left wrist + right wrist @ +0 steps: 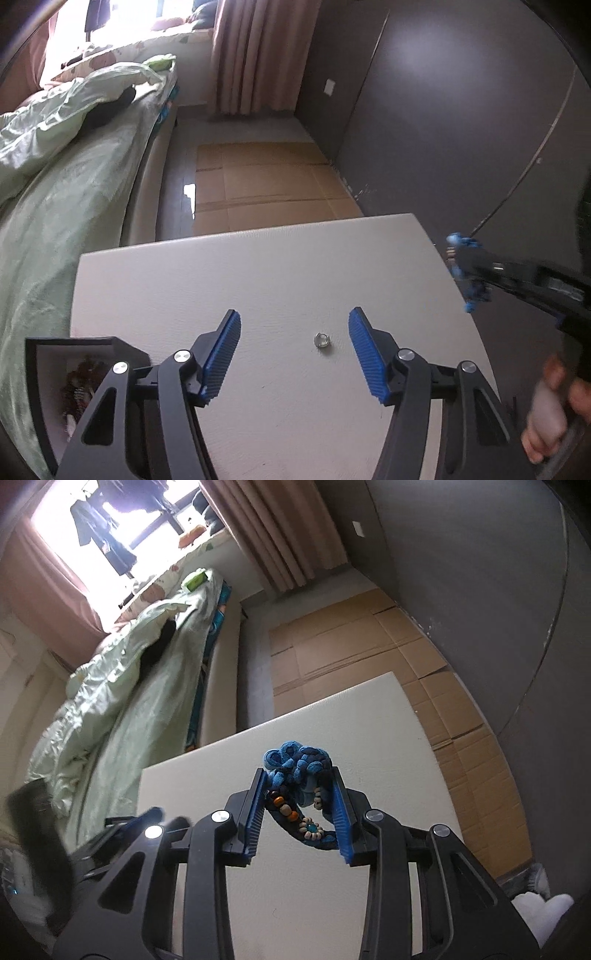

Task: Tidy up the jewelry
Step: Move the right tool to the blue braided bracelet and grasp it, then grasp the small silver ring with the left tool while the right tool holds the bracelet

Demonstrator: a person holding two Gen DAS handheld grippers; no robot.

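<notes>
A small silver ring [322, 339] lies on the white table [184, 288]. My left gripper [294, 313] hangs over it, open, with the ring between its blue pads and touching neither. My right gripper [298, 775] is shut on a blue braided fabric necklace [295, 760] strung with wooden and orange beads, held above the table [369, 738]. In the left wrist view the right gripper [461, 266] shows blurred past the table's right edge, with the blue necklace [474, 290] in it. A black jewelry box [40, 387] stands open at the table's near left, with beaded pieces inside.
A bed with a pale green quilt [55, 177] runs along the left. Flattened cardboard [266, 181] covers the floor beyond the table. A grey wall [461, 110] and curtains [251, 55] lie behind. A person's hand [550, 406] grips the right tool's handle.
</notes>
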